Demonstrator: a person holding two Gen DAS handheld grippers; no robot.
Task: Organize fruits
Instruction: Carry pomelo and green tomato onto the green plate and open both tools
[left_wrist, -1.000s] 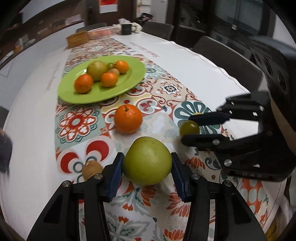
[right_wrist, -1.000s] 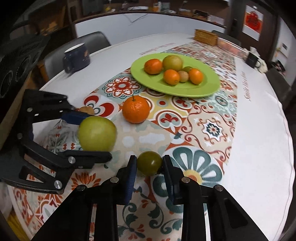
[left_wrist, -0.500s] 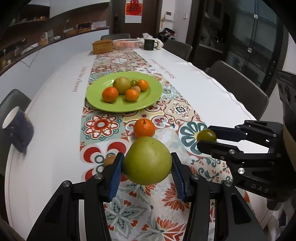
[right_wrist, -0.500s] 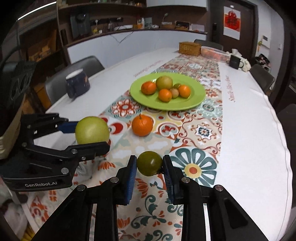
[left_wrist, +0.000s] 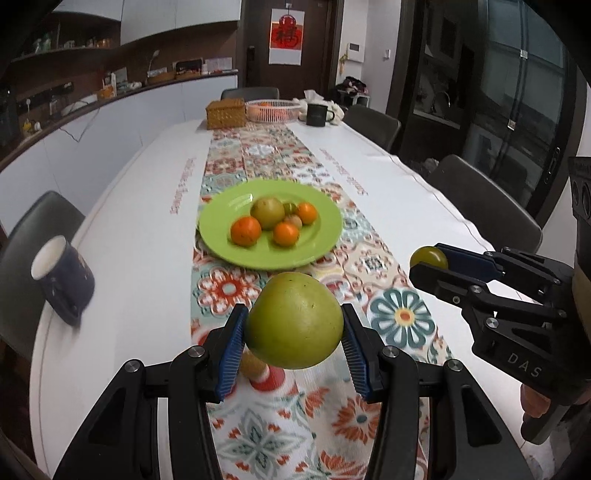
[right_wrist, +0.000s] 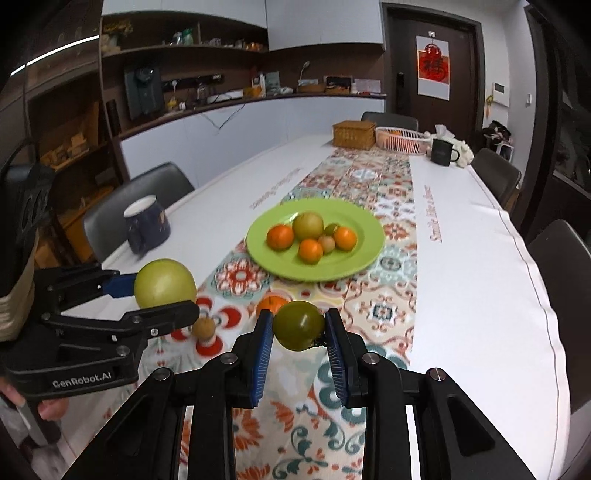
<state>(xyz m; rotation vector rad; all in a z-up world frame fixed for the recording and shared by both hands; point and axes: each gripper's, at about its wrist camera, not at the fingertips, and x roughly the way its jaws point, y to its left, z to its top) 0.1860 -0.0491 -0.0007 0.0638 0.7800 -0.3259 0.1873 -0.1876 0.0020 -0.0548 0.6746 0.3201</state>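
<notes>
The round lime-green plate (right_wrist: 364, 236) sits on the patterned floral table runner (right_wrist: 384, 310) toward the middle of the white tabletop (right_wrist: 476, 258), and it already carries six fruits: three small oranges, one large yellow-green round fruit, one small tan-brown fruit and one small green fruit half hidden behind the others. That part of the sorting looks done.

Two more fruits are in the air, short of the plate. The left tool (left_wrist: 293, 334) is clenched on a large smooth yellow-green round fruit (left_wrist: 294, 320), its blue ribbed pads pressing each side. The right tool (right_wrist: 299, 330) is clenched on a small dark olive-green round fruit (right_wrist: 298, 325), likewise pinched between blue pads. Both are held clear of the runner, on the near side of the plate.

Two fruits lie loose on the runner: a single orange (right_wrist: 271, 303), partly hidden behind the right tool's fruit, and a small tan-brown round fruit (right_wrist: 204, 327) beside the left tool.

By my reckoning, six of ten fruits are placed, two are being carried and two are not yet picked up, so a little over half is done.

Elsewhere: one dark blue mug (right_wrist: 147, 224) near the tabletop's edge, one black mug (right_wrist: 442, 152), one woven basket (right_wrist: 354, 134) and one white wire basket (right_wrist: 400, 139) at the far end.
</notes>
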